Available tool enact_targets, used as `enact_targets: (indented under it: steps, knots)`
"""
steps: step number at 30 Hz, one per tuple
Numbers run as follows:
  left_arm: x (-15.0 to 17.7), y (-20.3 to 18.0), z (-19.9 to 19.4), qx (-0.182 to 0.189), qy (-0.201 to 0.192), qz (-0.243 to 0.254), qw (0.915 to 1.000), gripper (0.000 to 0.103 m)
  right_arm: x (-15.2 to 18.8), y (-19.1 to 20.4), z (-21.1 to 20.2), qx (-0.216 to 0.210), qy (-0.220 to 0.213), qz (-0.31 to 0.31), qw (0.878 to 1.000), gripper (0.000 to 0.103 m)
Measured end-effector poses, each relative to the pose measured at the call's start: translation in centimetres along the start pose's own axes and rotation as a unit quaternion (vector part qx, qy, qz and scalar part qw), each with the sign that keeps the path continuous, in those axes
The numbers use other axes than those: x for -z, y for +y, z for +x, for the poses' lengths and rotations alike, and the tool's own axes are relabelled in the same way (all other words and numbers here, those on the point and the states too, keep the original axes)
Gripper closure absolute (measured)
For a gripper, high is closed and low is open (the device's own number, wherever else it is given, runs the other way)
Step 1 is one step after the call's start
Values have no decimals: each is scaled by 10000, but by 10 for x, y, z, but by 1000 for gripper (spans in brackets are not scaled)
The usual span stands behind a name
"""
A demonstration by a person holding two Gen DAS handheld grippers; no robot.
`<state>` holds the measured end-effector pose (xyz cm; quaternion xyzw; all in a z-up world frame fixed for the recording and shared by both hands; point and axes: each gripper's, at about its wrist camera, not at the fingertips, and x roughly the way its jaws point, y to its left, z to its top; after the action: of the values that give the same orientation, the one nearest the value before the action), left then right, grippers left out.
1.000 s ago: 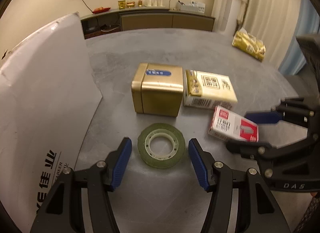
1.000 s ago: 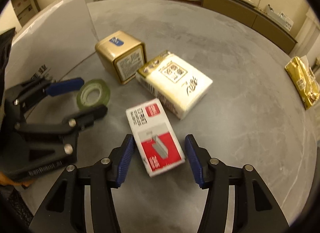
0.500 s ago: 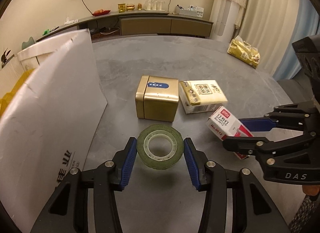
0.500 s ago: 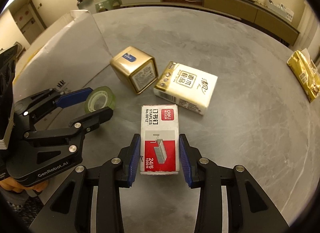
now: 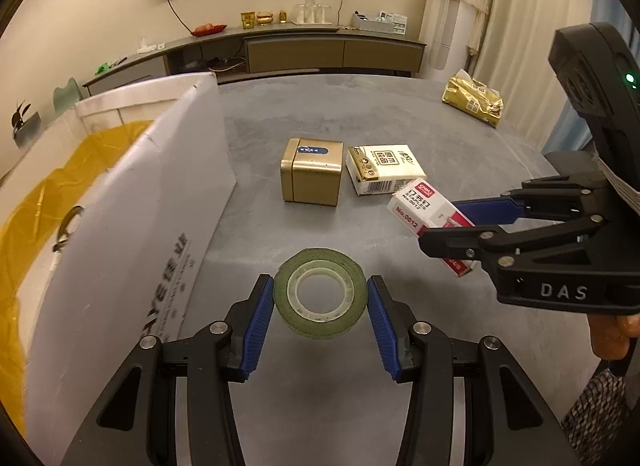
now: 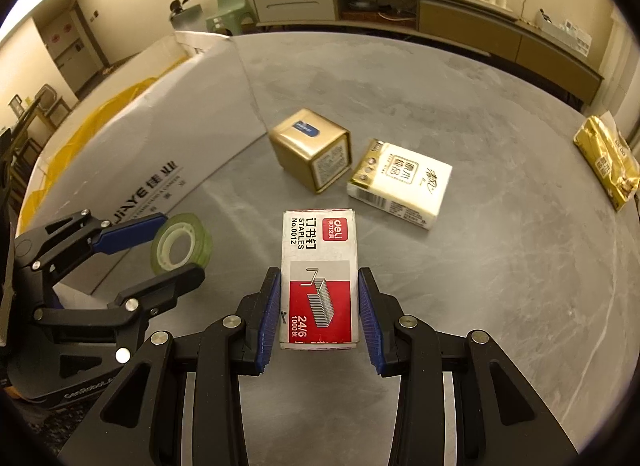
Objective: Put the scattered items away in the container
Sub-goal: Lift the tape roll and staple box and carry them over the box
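Observation:
My left gripper (image 5: 320,308) is shut on a green tape roll (image 5: 320,297), held above the grey table (image 5: 400,125). In the right wrist view the same tape roll (image 6: 180,244) sits between the left gripper's (image 6: 160,248) blue pads. My right gripper (image 6: 319,308) is shut on a red and white staples box (image 6: 318,266), lifted off the table; the staples box (image 5: 424,209) also shows at the right of the left wrist view. On the left stands a white cardboard box (image 5: 132,201) with a yellow liner (image 5: 40,201).
A gold tin (image 5: 312,175) and a white tissue pack (image 5: 384,167) lie side by side mid-table. A gold packet (image 5: 472,101) rests at the far right edge. A sideboard (image 5: 320,49) with glasses stands behind. A hand (image 5: 608,334) holds the right gripper.
Both grippers closed on their items and lifted them off the table: the left on the tape roll, the right on the staples box. The white box's yellow inside has come into view.

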<state>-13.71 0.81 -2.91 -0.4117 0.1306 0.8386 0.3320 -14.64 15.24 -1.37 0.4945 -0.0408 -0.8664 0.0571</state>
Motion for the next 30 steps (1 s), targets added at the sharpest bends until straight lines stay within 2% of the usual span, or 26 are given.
enact_targets:
  steps: [30]
  knots:
    - [28,-16,-105,-423,-318,272,9982,54,11,48,-49,-434,-570,-338,9969,64]
